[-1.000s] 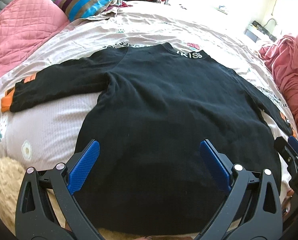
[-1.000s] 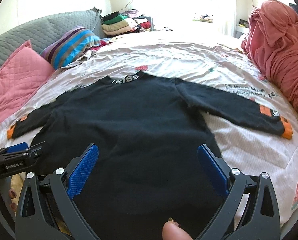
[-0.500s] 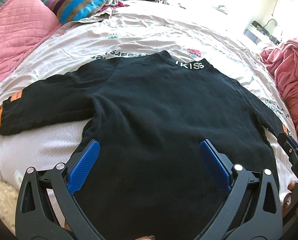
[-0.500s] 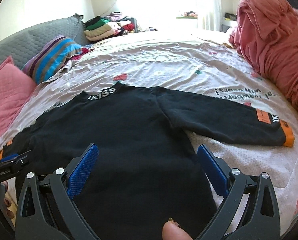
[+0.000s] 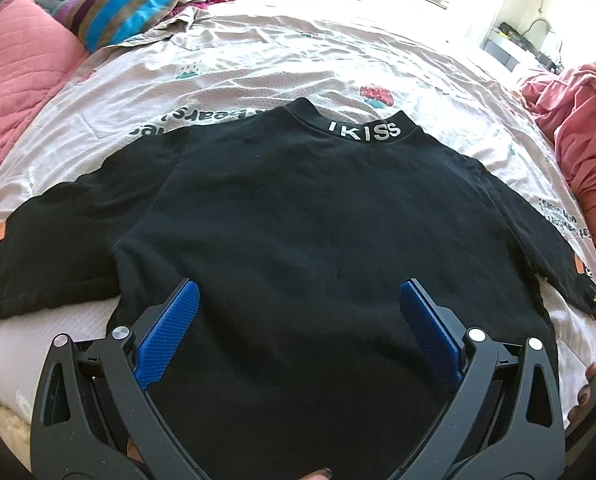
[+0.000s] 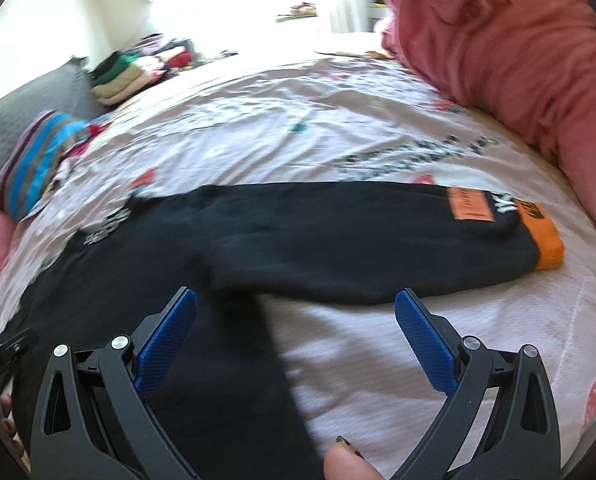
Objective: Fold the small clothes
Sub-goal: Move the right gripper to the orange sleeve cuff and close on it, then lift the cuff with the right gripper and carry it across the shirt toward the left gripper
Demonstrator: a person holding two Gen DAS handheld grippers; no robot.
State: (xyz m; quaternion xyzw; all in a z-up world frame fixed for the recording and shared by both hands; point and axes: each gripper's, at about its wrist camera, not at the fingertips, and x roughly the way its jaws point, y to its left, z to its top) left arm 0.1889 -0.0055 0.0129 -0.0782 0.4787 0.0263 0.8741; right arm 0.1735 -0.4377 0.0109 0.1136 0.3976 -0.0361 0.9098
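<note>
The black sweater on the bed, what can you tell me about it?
The sweater is black, soft-looking knit, spread flat on the bed, sleeves out sideways. Its collar reads IKISS in white. The right sleeve ends in an orange cuff beside an orange patch. Both tongs are open, gripping nothing.

Sweater (image 5: 305, 216) flat on bed (image 5: 298, 64), pillows (image 5: 22, 76) far left, blanket heap (image 6: 509, 44) right.
</note>
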